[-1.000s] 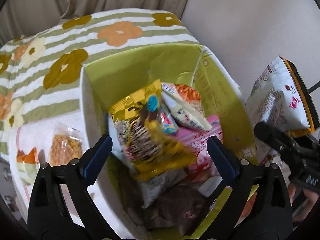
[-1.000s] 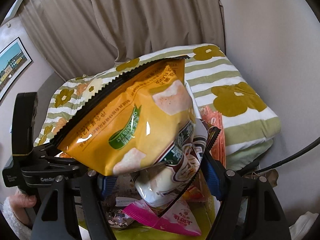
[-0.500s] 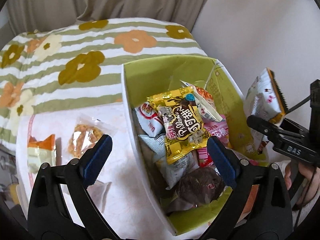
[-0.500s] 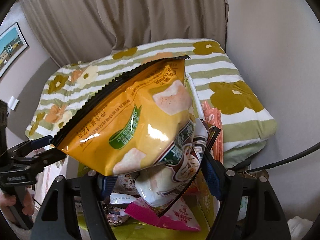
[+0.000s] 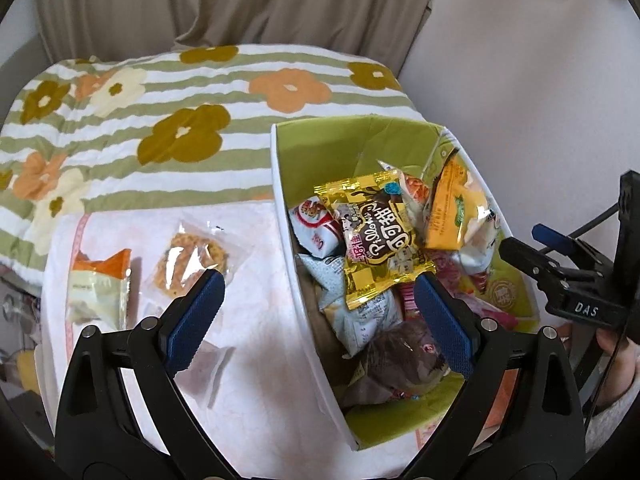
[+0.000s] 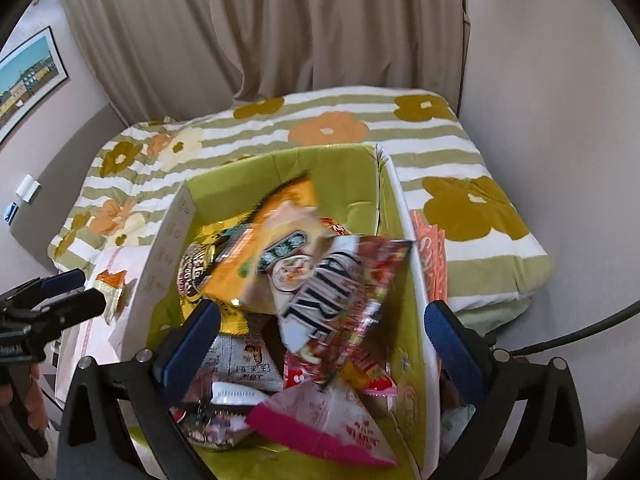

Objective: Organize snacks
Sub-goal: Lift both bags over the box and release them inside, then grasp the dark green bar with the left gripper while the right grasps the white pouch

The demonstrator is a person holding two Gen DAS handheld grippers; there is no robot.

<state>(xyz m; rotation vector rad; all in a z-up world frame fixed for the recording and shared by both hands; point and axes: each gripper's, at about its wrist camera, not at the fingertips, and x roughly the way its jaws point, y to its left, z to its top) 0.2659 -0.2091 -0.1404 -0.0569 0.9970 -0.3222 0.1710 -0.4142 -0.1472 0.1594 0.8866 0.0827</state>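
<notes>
- Left wrist view showed the snacks not yet packed: a clear plastic pouch of golden fried crisps (image 5: 192, 258) and a pale green sachet with an orange top (image 5: 100, 288), both lying on the white cloth (image 5: 256, 344) just outside the left wall of the green-lined white cardboard box (image 5: 280, 216).
- Both lay ahead of the left gripper (image 5: 316, 316) and to its left; its jaws stood wide and empty, straddling the box wall, so the pouch was just beyond its left finger.
- The pouch's long axis ran roughly away from the camera, a little tilted.
- Inside the box, the orange crinkle-edged chip bag (image 6: 272, 256) was blurred, free of the right gripper (image 6: 320, 340), whose jaws had just been opening and held nothing.
- My judgement: the left hand was nearer the loose packets; the right hung over the box, on the far side of that wall.
</notes>
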